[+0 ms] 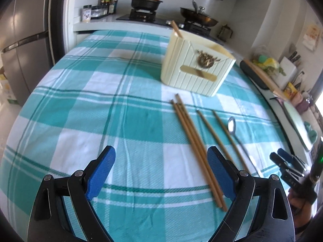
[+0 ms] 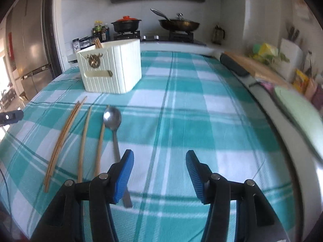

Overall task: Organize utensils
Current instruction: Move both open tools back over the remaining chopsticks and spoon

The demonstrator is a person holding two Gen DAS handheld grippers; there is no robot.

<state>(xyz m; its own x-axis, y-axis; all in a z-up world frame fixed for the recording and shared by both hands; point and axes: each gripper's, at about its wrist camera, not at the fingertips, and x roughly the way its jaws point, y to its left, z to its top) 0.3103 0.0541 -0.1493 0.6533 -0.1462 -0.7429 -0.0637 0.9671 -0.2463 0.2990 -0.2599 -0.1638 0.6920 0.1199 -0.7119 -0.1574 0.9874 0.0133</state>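
A cream ribbed utensil holder [image 1: 197, 68] [image 2: 111, 68] stands on the teal checked tablecloth [image 1: 101, 92] with chopsticks [image 1: 176, 29] upright in it. In front of it lie a bundle of three wooden chopsticks [image 1: 193, 143] [image 2: 62, 137], two single ones [image 1: 214, 133] [image 2: 84, 137], and a metal spoon [image 1: 231, 125] [image 2: 112, 117]. My left gripper [image 1: 161, 153] is open wide, and the bundle's near ends pass just inside its right finger. My right gripper [image 2: 159, 155] [image 1: 282, 157] is open and holds nothing. The spoon's handle runs under its left finger.
A stove with a black pot [image 1: 146, 1] and a wok [image 2: 178, 25] sits behind the table. A steel fridge [image 1: 26, 40] stands at the left. Along the right counter are a wooden board [image 2: 254, 66], a knife block [image 2: 290, 56] and assorted clutter.
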